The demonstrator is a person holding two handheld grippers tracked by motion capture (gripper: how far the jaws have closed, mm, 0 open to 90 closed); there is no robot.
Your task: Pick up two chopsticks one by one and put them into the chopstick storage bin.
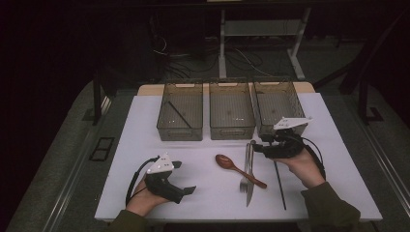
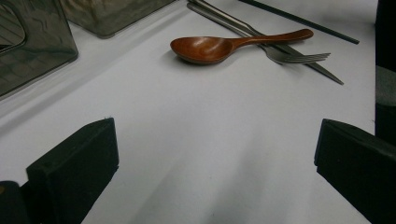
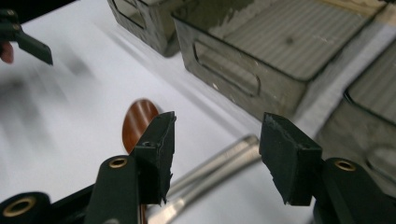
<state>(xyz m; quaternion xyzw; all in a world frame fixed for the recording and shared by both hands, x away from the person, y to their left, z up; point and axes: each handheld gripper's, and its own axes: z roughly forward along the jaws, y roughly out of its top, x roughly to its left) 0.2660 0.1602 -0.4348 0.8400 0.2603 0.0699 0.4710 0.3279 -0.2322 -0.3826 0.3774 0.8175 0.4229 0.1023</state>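
Up top, a chopstick (image 1: 178, 113) sits in the left bin (image 1: 180, 126).

On the white counter (image 1: 145, 145) three clear bins stand in a row at the far side, the left bin (image 1: 180, 111) holding a dark stick; the right hand-held gripper (image 1: 258, 146) hangs over the handles of a knife (image 1: 249, 186) and fork (image 1: 245, 174); a wooden spoon (image 1: 232, 166) lies beside them; a black chopstick (image 1: 280, 186) lies to their right; the left hand-held gripper (image 1: 184, 177) rests near the front edge, jaws apart.
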